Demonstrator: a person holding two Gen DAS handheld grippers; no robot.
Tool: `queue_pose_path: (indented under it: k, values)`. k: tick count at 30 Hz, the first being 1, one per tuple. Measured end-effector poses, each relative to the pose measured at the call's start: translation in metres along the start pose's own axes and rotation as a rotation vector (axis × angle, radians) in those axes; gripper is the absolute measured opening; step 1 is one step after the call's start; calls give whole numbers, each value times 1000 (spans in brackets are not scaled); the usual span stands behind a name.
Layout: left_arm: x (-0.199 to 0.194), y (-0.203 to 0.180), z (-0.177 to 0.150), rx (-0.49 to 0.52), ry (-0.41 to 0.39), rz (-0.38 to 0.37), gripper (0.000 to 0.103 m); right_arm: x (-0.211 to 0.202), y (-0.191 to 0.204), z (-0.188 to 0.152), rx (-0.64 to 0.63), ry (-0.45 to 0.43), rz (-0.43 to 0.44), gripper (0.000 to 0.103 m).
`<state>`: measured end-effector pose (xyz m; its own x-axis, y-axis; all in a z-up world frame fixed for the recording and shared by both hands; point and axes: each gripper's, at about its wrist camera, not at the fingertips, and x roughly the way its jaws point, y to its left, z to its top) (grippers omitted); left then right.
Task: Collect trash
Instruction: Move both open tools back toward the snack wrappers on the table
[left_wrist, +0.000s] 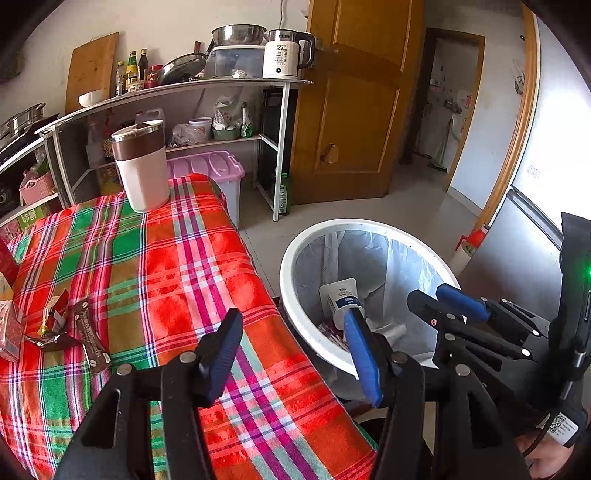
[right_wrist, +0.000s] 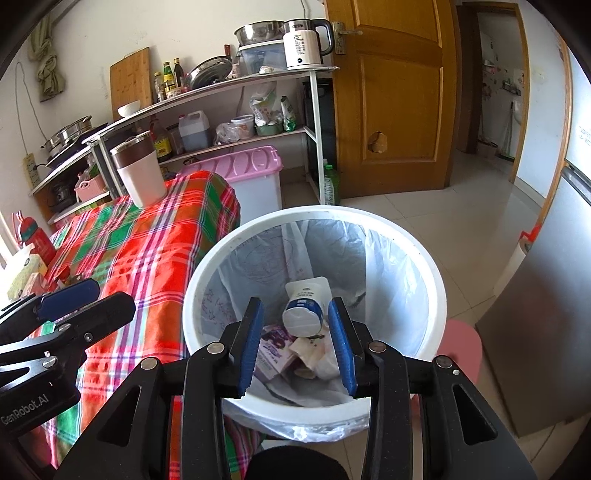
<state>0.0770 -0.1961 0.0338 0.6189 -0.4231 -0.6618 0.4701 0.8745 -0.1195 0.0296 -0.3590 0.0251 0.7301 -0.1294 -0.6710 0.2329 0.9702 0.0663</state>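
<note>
right claw (right_wrist: 295, 343) parted, blue ribbed pads empty above round white bin (right_wrist: 436, 280). left claw (left_wrist: 291, 350) likewise parted, holding nothing, over checked woven cloth (left_wrist: 155, 266). squeezed white tube (right_wrist: 304, 314) lying inside on clear crinkled liner, among paper scraps. crumpled glossy wrappers (left_wrist: 70, 332) left on cloth. beyond, smooth cylindrical mug (left_wrist: 140, 166).

Home kitchen, beyond my fingers a shelf rack (right_wrist: 236, 88) of pots and oil bottles, electric kettle (right_wrist: 304, 44) on top, wooden door (right_wrist: 391, 99) behind, plaid-clothed table (left_wrist: 155, 266) left.
</note>
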Motion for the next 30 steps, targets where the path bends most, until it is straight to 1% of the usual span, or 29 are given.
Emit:
queue_pose_path:
  k: [12, 19, 30]
  values:
    - [-27, 26, -11, -35, -30, 61, 60, -12, 27, -1, -31, -18, 45, 38]
    - [-38, 44, -18, -64, -43, 73, 60, -16, 47, -2, -54, -23, 75, 38]
    - [-51, 76, -31, -118, -54, 125, 60, -13, 84, -4, -107, -17, 115, 38]
